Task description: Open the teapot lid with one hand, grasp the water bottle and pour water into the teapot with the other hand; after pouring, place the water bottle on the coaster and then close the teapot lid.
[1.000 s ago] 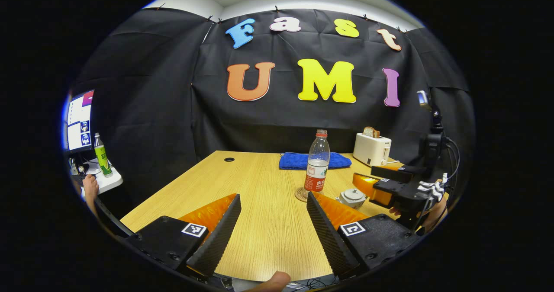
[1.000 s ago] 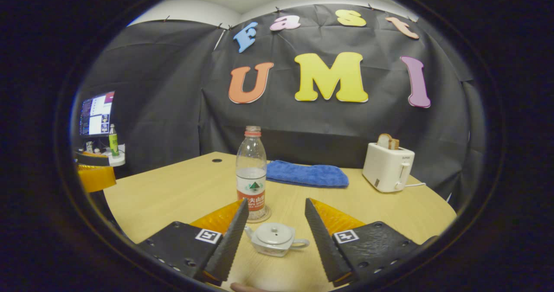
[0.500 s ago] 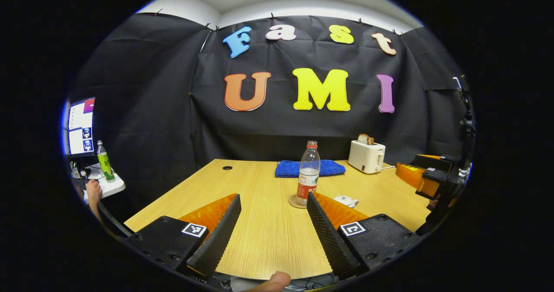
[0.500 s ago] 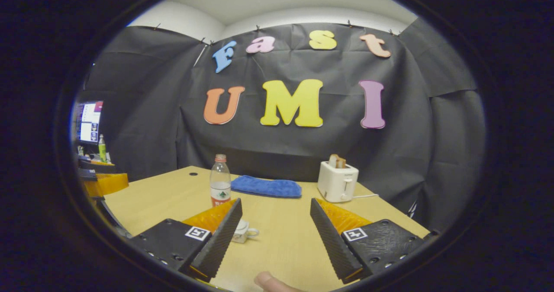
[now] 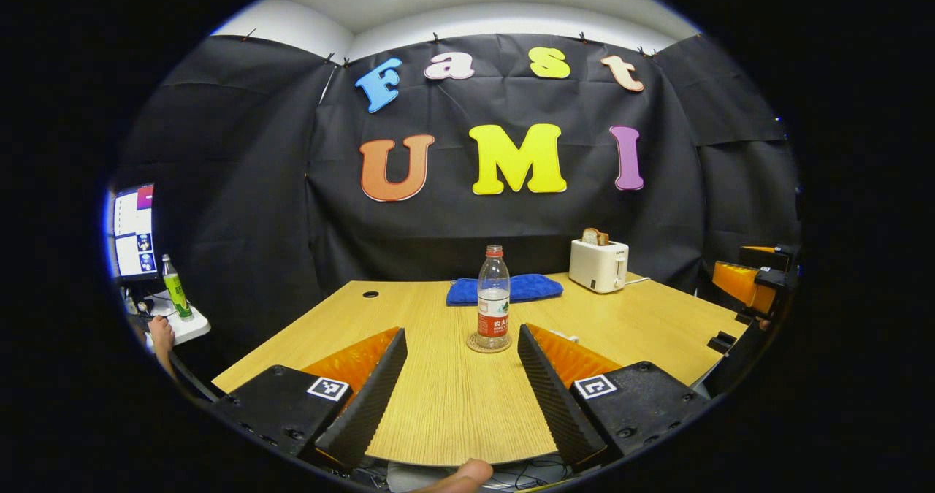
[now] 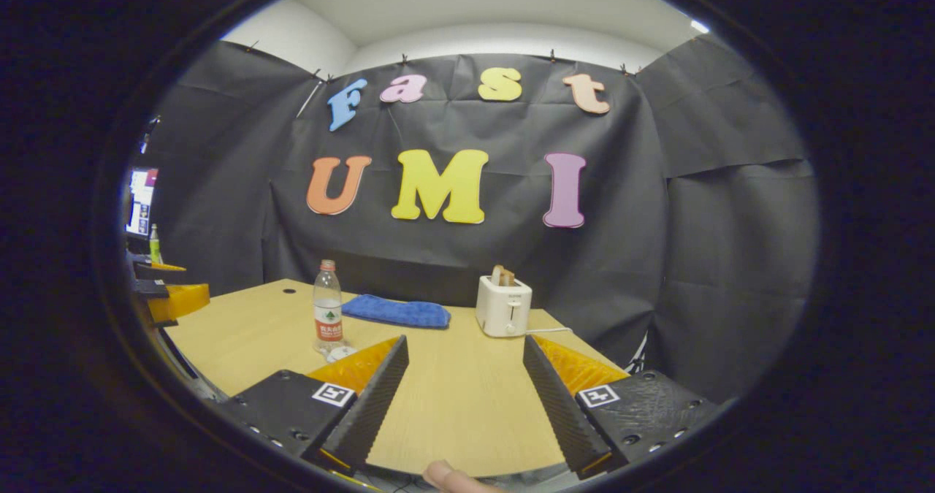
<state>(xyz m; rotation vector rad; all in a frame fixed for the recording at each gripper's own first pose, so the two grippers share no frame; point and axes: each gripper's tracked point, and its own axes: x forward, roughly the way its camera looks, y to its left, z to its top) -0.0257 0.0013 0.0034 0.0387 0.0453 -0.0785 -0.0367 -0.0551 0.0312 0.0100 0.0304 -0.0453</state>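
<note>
The clear plastic water bottle with a red cap and red label (image 5: 494, 296) stood upright on a round woven coaster (image 5: 489, 344) near the middle of the light wood-grain table (image 5: 438, 405). In the left gripper view, the left gripper (image 5: 462, 376) was held low over the near edge of the table, its two fingers spread well apart with nothing between them, the bottle and coaster lying farther off in the gap between their tips. A small white teapot (image 5: 562, 337) was barely visible behind the right finger, too hidden to tell whether its lid was on. In the right gripper view, the right gripper (image 6: 465, 387) likewise hovered over the near table edge with its fingers wide apart and empty; the bottle (image 6: 327, 317) stood to the left of them, with a sliver of the teapot (image 6: 341, 353) just beside its base. Behind the bottle, a folded blue cloth (image 5: 504, 289) lay near the far edge of the table, and a white toaster holding a slice of bread (image 5: 599, 263) stood to its right. At the far left of the left gripper view, a green bottle (image 5: 174, 287) stood on a small white side shelf (image 5: 179, 323) below a lit monitor (image 5: 134, 228).
</note>
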